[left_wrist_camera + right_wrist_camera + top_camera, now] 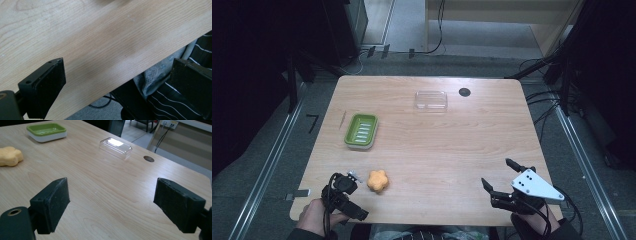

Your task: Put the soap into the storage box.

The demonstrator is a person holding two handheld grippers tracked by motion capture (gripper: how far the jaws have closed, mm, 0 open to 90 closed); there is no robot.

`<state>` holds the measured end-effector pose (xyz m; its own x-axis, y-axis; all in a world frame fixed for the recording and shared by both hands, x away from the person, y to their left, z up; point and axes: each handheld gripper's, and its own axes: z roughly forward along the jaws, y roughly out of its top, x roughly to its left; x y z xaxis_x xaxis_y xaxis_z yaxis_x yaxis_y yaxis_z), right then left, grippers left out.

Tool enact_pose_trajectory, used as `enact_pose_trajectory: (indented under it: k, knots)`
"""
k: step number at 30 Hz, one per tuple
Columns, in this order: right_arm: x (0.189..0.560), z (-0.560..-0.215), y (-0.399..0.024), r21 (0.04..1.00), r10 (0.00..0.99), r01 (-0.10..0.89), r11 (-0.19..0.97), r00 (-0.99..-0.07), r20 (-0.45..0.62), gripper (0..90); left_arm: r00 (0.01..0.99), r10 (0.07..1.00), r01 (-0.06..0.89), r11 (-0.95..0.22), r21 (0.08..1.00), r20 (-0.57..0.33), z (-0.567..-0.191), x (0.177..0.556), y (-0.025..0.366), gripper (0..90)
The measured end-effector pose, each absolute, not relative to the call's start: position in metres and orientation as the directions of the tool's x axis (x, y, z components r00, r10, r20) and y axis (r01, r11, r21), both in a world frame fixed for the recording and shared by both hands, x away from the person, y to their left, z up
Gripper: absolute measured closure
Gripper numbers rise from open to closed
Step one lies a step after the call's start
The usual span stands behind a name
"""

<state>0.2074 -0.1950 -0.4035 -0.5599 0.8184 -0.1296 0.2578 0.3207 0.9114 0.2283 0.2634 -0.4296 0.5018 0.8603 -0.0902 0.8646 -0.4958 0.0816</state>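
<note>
An orange flower-shaped soap point(377, 180) lies on the wooden table point(437, 145) near the front left. My left gripper point(348, 197) hovers just left of it by the table's near edge, open with nothing between its jaws; in its own view the left gripper point(117, 82) faces bare wood and the table edge. A green soap dish point(361, 131) sits at mid left and a clear plastic lid point(431, 99) at the back centre. At the front right my right gripper point(497, 172) stands open and empty. Its own view has the right gripper point(111, 197) facing the lid point(115, 147), the dish point(46, 131) and the soap point(10, 156).
A small dark round hole point(464, 92) marks the table's back right. A thin stick point(343, 120) lies left of the dish. Striped clothing point(175, 100) of the person hangs below the near edge. Cables point(437, 45) and dark stands surround the table on the floor.
</note>
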Motion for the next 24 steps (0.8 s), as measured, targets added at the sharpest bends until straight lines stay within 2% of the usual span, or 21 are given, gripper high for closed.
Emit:
enact_pose_trajectory:
  k: [12, 24]
  knots:
    - [0.207, -0.404, -0.194, 0.911, 0.821, 0.256, 0.323, -0.555, -0.135, 13.4, 0.504, 0.86, 0.863, -0.497, 0.097, -0.082, -0.429, 0.23, 0.259, 0.0]
    - [0.207, -0.403, -0.195, 0.911, 0.819, 0.258, 0.321, -0.56, -0.13, 13.4, 0.496, 0.864, 0.863, -0.479, 0.16, -0.089, -0.428, 0.235, 0.251, 0.0]
